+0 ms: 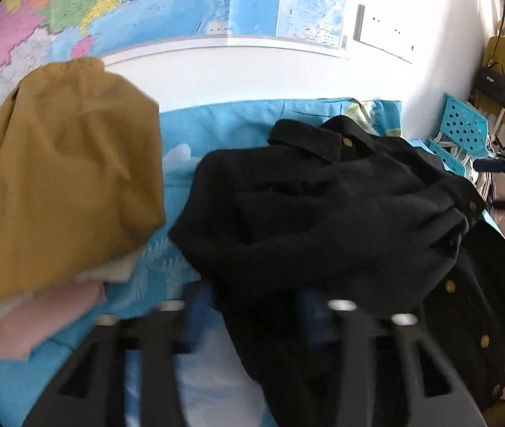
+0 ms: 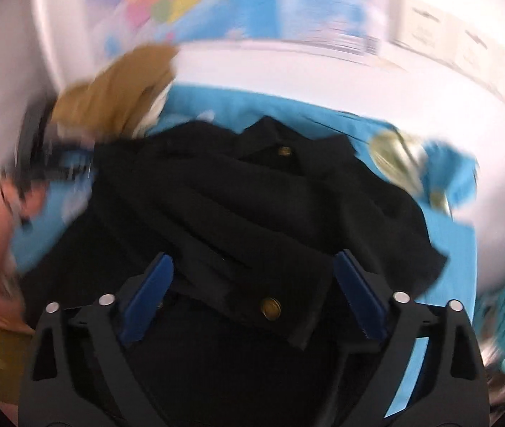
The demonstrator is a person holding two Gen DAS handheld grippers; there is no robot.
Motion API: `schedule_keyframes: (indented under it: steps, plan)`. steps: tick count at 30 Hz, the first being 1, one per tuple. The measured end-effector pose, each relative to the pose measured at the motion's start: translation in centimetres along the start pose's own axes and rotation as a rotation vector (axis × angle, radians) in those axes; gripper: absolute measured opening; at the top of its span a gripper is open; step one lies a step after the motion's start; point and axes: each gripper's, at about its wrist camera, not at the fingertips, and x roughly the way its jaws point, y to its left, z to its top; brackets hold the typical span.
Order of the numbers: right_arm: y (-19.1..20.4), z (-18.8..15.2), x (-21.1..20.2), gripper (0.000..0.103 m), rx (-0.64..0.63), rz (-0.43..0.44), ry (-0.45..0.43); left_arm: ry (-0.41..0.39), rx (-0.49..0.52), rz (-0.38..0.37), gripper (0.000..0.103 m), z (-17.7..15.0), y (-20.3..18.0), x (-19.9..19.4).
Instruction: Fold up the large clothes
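Observation:
A black coat (image 1: 341,213) with gold buttons lies crumpled on a blue bedsheet (image 1: 227,128); it fills the right wrist view (image 2: 252,195) too. My left gripper (image 1: 252,306) is open, its blue pads spread at the coat's near left edge, cloth lying between them. My right gripper (image 2: 252,291) is open, its blue pads (image 2: 149,295) wide apart on either side of a coat flap with a gold button (image 2: 270,309). The right wrist view is motion-blurred.
A pile of folded clothes, mustard (image 1: 56,178) over cream and pink (image 1: 38,320), sits left of the coat. A wall map (image 1: 145,0) hangs behind the bed. A blue perforated basket (image 1: 462,131) and hanging bags (image 1: 494,82) stand at the right.

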Motion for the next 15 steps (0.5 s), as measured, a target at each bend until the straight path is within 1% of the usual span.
schedule_keyframes:
  steps: [1,2,3,4,5,6,7,8,9,10,11,12,14,15]
  plan:
    - [0.7,0.1,1.3,0.091,-0.044,-0.021,0.024,-0.006,0.007,-0.002,0.022,0.6,0.0,-0.2]
    - [0.8,0.1,2.2,0.084,-0.068,-0.036,0.045,-0.02,0.028,0.004,0.021,1.6,-0.2,-0.5]
    - [1.0,0.1,3.5,0.061,-0.092,-0.04,0.078,-0.028,0.046,0.012,0.021,2.3,-0.5,-0.8]
    - [0.8,0.0,4.6,0.048,-0.086,-0.013,0.112,-0.037,0.063,0.01,0.021,3.2,-0.8,-1.0]
    - [0.2,-0.3,5.4,0.024,-0.058,0.009,0.143,-0.048,0.071,-0.014,0.021,4.1,-1.0,-1.2]
    - [-0.2,-0.8,5.4,0.006,-0.034,0.019,0.153,-0.054,0.071,-0.039,0.023,4.9,-1.1,-1.2]
    - [-0.8,-1.0,5.4,0.004,0.008,0.057,0.151,-0.061,0.073,-0.058,0.03,5.5,-1.3,-1.2]
    - [-1.5,-1.2,5.0,0.004,0.044,0.089,0.138,-0.074,0.074,-0.065,0.045,6.2,-1.5,-1.1]
    - [-2.1,-1.3,4.2,0.004,0.07,0.097,0.116,-0.088,0.06,-0.057,0.058,6.7,-1.6,-0.8]
    - [-2.7,-1.5,3.6,0.004,0.094,0.11,0.102,-0.107,0.034,-0.052,0.077,6.9,-1.3,-0.8]
    - [-3.2,-1.7,2.9,0.005,0.118,0.131,0.09,-0.113,0.004,-0.049,0.083,7.1,-1.0,-0.5]
    - [-3.8,-2.0,2.1,0.007,0.14,0.119,0.075,-0.098,-0.011,-0.034,0.082,7.0,-0.8,-0.1]
    - [-5.2,-2.7,0.8,0.013,0.184,0.067,0.074,-0.068,-0.004,0.006,0.082,6.6,-0.8,0.8]
    - [-5.8,-2.9,0.4,0.022,0.214,0.076,0.068,-0.062,0.0,0.02,0.082,6.2,-0.8,1.1]
